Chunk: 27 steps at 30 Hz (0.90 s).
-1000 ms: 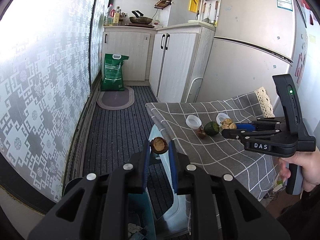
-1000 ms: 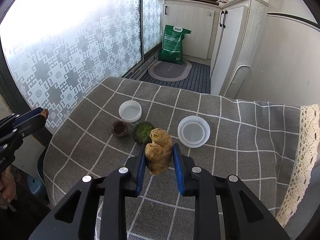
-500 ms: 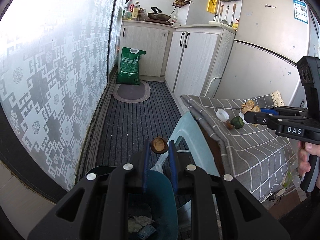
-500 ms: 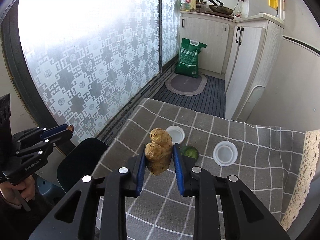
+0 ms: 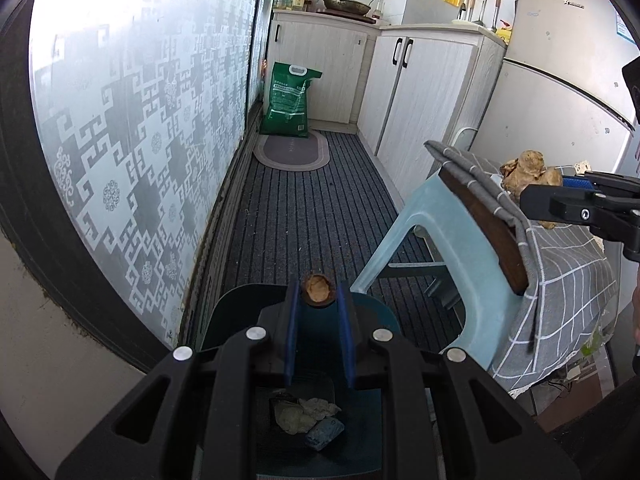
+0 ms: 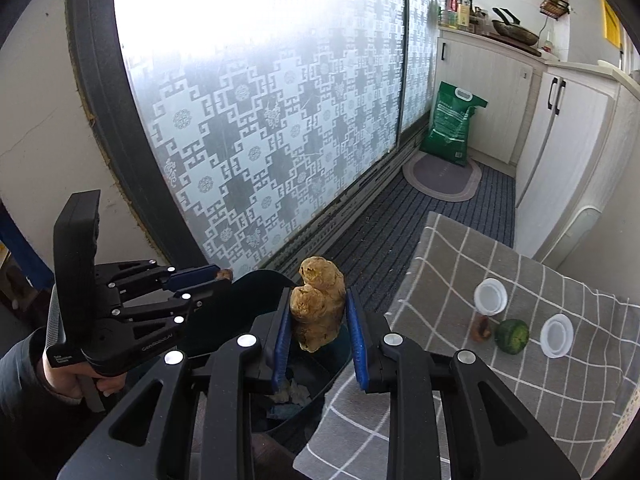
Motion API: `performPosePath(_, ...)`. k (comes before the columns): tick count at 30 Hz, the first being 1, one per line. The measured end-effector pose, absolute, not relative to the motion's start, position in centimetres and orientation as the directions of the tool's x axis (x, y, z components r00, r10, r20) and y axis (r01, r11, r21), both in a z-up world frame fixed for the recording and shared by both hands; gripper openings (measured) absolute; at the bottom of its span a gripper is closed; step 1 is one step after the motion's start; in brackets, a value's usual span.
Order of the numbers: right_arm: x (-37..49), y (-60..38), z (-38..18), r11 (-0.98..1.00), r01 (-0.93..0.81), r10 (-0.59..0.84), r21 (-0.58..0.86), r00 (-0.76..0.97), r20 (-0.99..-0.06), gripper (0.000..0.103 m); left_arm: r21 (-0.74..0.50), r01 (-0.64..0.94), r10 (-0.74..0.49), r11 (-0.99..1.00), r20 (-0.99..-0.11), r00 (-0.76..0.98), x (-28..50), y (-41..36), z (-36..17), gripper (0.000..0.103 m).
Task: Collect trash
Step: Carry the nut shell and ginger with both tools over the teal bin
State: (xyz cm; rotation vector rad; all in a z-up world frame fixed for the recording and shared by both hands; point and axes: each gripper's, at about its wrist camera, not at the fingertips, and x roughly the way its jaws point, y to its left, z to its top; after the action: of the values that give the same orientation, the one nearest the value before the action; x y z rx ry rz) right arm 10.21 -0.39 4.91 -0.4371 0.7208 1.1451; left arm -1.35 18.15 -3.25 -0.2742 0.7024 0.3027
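Observation:
My left gripper is shut on a small brown nut shell and hangs right over the open dark teal trash bin, which holds crumpled scraps. In the right wrist view that same left gripper shows at the left, over the bin. My right gripper is shut on a knobbly piece of ginger, held at the table's left edge above the bin. In the left wrist view the ginger shows at the right. On the checked tablecloth lie a green round peel, a small brown scrap and two white lids.
A patterned frosted sliding door runs along the left. A pale blue plastic stool stands beside the table next to the bin. A green sack and an oval mat lie far down the striped floor by white cabinets.
Both grippers have swung from the table towards the bin, each keeping its hold. The left one has come down over the bin's opening; the right one has reached the table's left edge.

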Motion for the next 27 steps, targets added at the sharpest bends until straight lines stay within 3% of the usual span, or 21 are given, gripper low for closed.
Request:
performPosePath(5,8.9,1.4,3.9,0.33,-0.943,0.642,0.039,0.194,-0.742,0.026,-0.117,-0.382,0.181,0.916,-0.731,0.658,-1.3,18.9,-5.4,0.02)
performPosePath(15,7.2,4.3,1.3,0.286,-0.958,0.559,0.025,0.146,-0.816,0.026,-0.141,-0.363,0.066,0.921,-0.862,0.502,-1.0,19.2,-10.4,0.02)
performPosePath(27,6.1,6.2,-1.5,0.257,-0.966,0.472,0.023,0.105,-0.875,0.026,-0.132,-0.352,0.034,0.927,-0.904,0.427,-1.5,19.3,-12.3,0.023)
